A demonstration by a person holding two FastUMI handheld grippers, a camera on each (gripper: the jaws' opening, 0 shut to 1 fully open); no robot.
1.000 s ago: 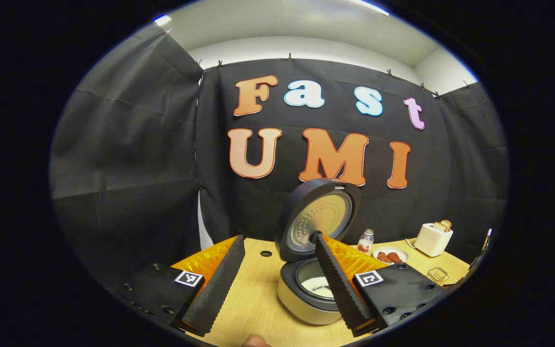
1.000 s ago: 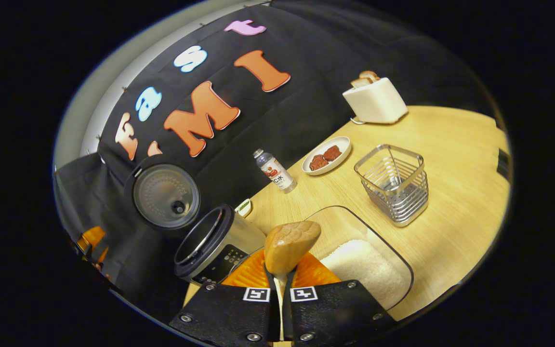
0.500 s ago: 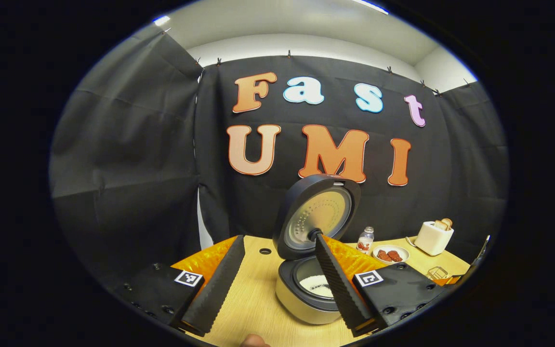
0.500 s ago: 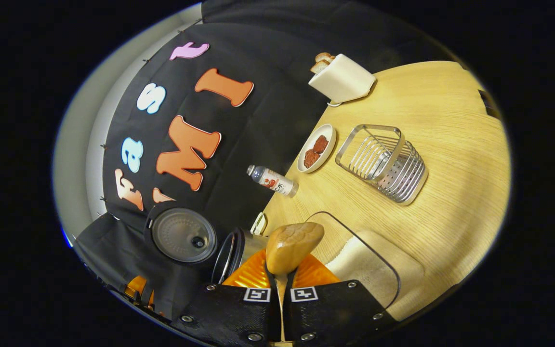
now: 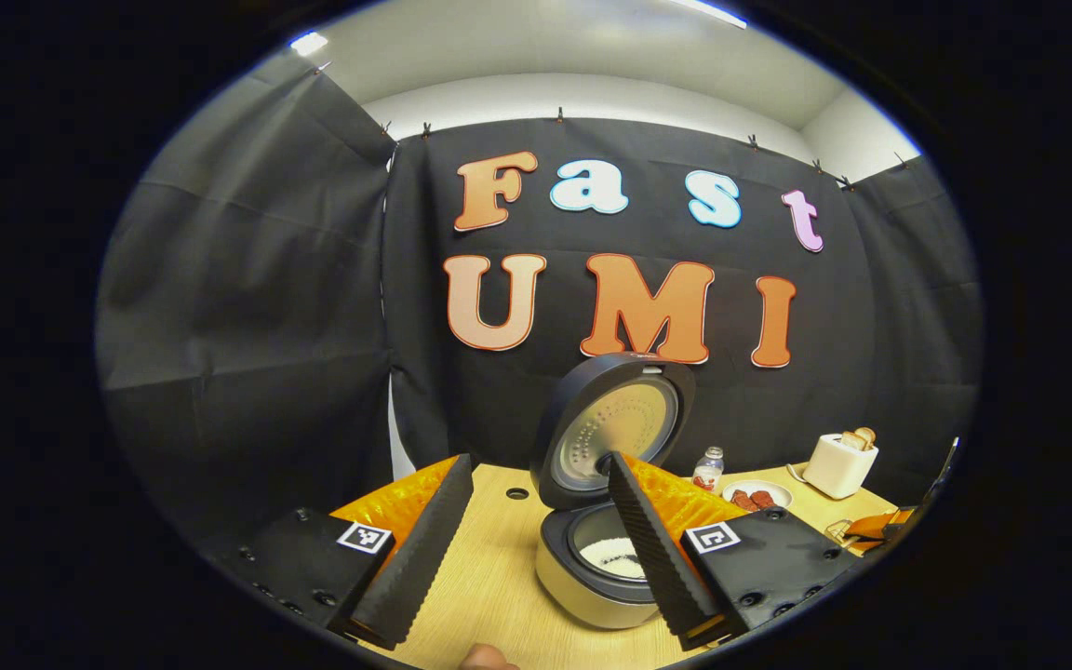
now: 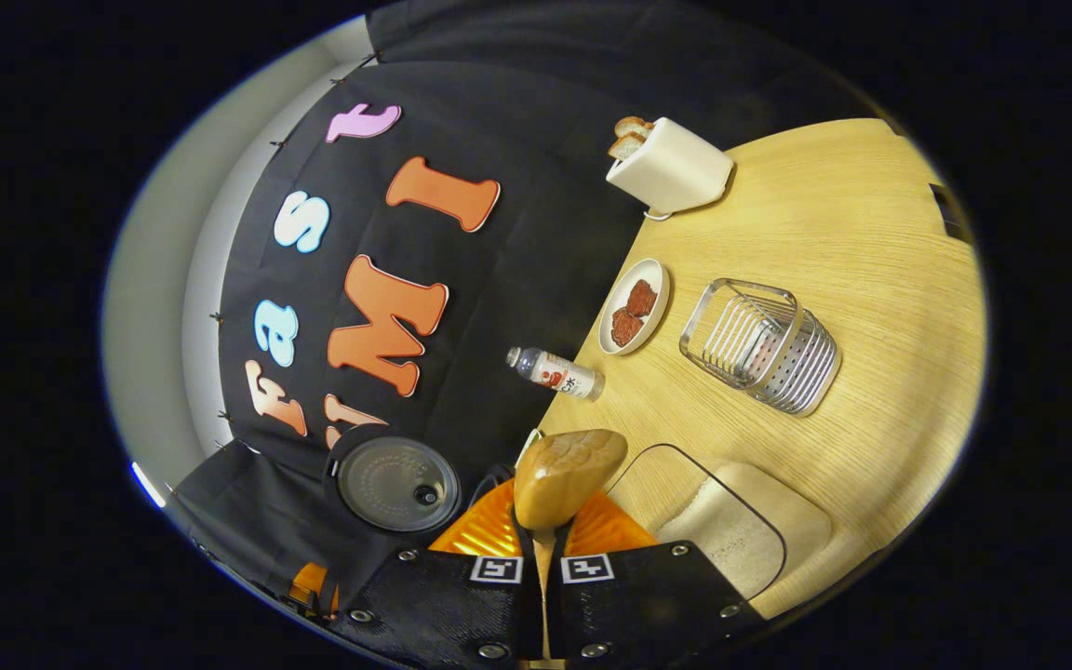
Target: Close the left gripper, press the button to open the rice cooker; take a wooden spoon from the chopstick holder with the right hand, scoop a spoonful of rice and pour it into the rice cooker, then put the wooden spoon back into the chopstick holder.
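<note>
Wooden and pale brown, the wooden spoon [image 6: 566, 473] stood pinched by its handle between both fingers of the right tool [image 6: 542, 549], which were drawn together on it; its rounded bowl rose above the fingertips, and whether it carried any rice could not be told. Just beyond the spoon, near the front edge of the worktop [image 6: 852, 242], lay the clear rice container [image 6: 731, 530] with a bed of white rice in it. Farther along stood the wire chopstick holder [image 6: 764, 346], apart from the container. Toward the back edge lay a small plate [image 6: 634, 307] with two reddish pieces, a small bottle [image 6: 559, 372] beside it, and a white toaster [image 6: 671, 167] with bread in its slots, nearer the back right corner. The rice cooker's raised lid [image 6: 396, 484] showed to the left of the spoon.

In the left gripper view, the left tool [image 5: 536, 549] was spread wide and held nothing, its two fingers apart over the worktop. Between and behind them sat the rice cooker [image 5: 592, 577], lid upright, with white rice visible in the inner pot [image 5: 606, 554]. The left tool was not touching the cooker. The bottle, plate and toaster stood in a row along the back edge to the cooker's right.
</note>
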